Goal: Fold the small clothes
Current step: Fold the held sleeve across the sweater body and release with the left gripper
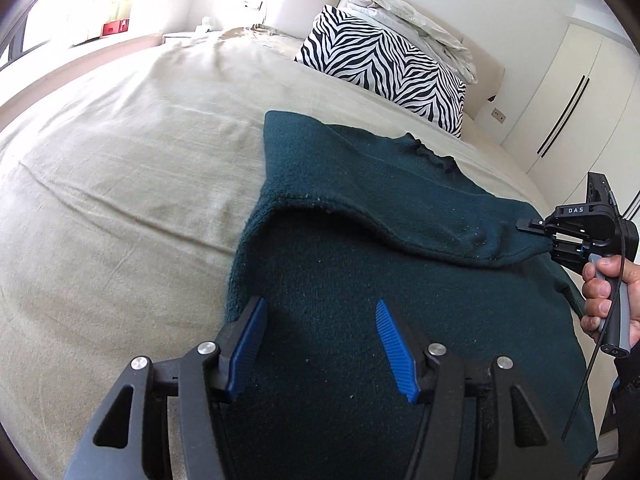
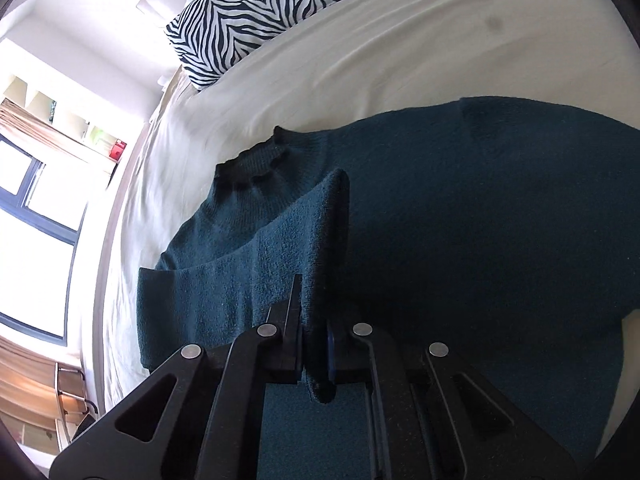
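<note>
A dark teal knitted sweater (image 1: 360, 184) lies flat on the beige bed sheet (image 1: 120, 180), its ruffled collar (image 1: 432, 154) towards the pillows. One sleeve (image 1: 400, 220) is drawn across the body. My right gripper (image 1: 540, 238) is shut on that sleeve's end, and a hand (image 1: 604, 292) holds its handle. In the right wrist view the sleeve (image 2: 248, 264) runs from the shoulder into the closed right gripper (image 2: 314, 312), lifted over the sweater's body (image 2: 480, 200). My left gripper (image 1: 320, 304) stands open just above the lower body, its blue pads apart and gripping nothing.
A zebra-print pillow (image 1: 384, 64) and folded pale bedding (image 1: 412, 16) lie at the head of the bed. White wardrobe doors (image 1: 568, 100) stand to the right. A window (image 2: 36, 220) and a chair (image 2: 68, 392) are beyond the bed's far side.
</note>
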Demonstrator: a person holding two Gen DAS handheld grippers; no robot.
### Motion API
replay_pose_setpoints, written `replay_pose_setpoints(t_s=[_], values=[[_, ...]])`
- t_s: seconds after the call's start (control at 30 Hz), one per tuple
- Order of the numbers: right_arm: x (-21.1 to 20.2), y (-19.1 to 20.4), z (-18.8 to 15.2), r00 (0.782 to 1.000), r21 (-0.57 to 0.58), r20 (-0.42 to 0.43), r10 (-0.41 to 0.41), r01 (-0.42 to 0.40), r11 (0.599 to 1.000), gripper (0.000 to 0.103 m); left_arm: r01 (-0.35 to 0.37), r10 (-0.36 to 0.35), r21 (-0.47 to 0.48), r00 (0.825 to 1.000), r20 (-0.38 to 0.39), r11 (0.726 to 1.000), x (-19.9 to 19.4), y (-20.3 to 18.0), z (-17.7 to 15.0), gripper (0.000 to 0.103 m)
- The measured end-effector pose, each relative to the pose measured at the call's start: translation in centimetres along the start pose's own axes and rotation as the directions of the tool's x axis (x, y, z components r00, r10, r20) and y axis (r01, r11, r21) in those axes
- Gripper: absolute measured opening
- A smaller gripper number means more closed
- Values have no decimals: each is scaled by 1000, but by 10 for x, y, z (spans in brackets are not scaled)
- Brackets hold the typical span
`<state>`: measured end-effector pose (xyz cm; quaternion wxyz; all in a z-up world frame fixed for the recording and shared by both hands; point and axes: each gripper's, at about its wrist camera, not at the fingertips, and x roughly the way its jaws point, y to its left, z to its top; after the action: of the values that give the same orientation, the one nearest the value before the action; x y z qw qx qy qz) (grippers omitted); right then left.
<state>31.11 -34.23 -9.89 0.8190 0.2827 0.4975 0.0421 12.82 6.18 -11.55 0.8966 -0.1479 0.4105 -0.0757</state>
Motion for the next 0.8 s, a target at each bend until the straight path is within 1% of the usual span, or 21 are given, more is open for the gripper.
replay_pose_setpoints(t_s=[0.13, 0.2, 0.27, 0.37, 0.43, 0.47, 0.5, 0.53, 0.57, 0.6, 0.63, 0.67, 0.7, 0.73, 0.77, 0.8], values=[[-4, -27, 9, 1000, 22, 7, -1, 1, 1000, 7, -6, 6, 3, 1000, -7, 1000, 1, -3, 2, 60], [4, -28, 5, 1000, 13, -15, -8, 8, 1000, 7, 10, -10, -13, 1000, -11, 1000, -1, -2, 6, 60], [12, -34, 2, 999, 14, -36, -23, 24, 1000, 9, 37, -37, -41, 999, 1, 998, -6, 2, 16, 60], [22, -37, 1, 999, 69, -35, 27, -25, 997, 9, 62, -60, -67, 998, 32, 996, -8, 11, 45, 60], [20, -47, -2, 997, 99, -42, 57, -53, 994, 10, 101, -99, -94, 995, 34, 990, -3, 19, 72, 51], [20, -50, -2, 997, 112, -44, 70, -65, 992, 10, 123, -120, -101, 992, 34, 987, 2, 21, 86, 44], [19, -53, -3, 996, 123, -42, 80, -74, 990, 11, 147, -145, -98, 989, 30, 984, 9, 21, 100, 40], [14, -60, -7, 995, 134, -36, 90, -84, 987, 13, 178, -177, -94, 984, 17, 979, 18, 19, 113, 40], [11, -63, -8, 995, 146, -26, 101, -96, 985, 14, 222, -225, -108, 974, -10, 969, 31, 19, 123, 39], [7, -67, -11, 994, 157, -14, 111, -107, 982, 14, 277, -285, -146, 958, -38, 950, 46, 21, 133, 37], [2, -71, -14, 993, 168, 0, 121, -120, 978, 16, 307, -323, -178, 944, -65, 935, 61, 22, 140, 37], [-3, -75, -18, 991, 178, 18, 136, -137, 974, 20, 314, -337, -191, 936, -103, 930, 78, 24, 146, 37], [-8, -78, -21, 988, 190, 35, 150, -154, 970, 24, 299, -328, -199, 936, -129, 933, 93, 27, 151, 37], [-12, -82, -25, 985, 204, 51, 168, -175, 963, 34, 268, -299, -197, 942, -153, 943, 107, 31, 156, 36], [-17, -84, -29, 980, 217, 67, 188, -198, 956, 49, 256, -293, -198, 938, -183, 946, 122, 35, 159, 32], [-23, -87, -34, 973, 227, 90, 211, -226, 947, 54, 259, -298, -200, 935, -194, 945, 132, 41, 161, 17]])
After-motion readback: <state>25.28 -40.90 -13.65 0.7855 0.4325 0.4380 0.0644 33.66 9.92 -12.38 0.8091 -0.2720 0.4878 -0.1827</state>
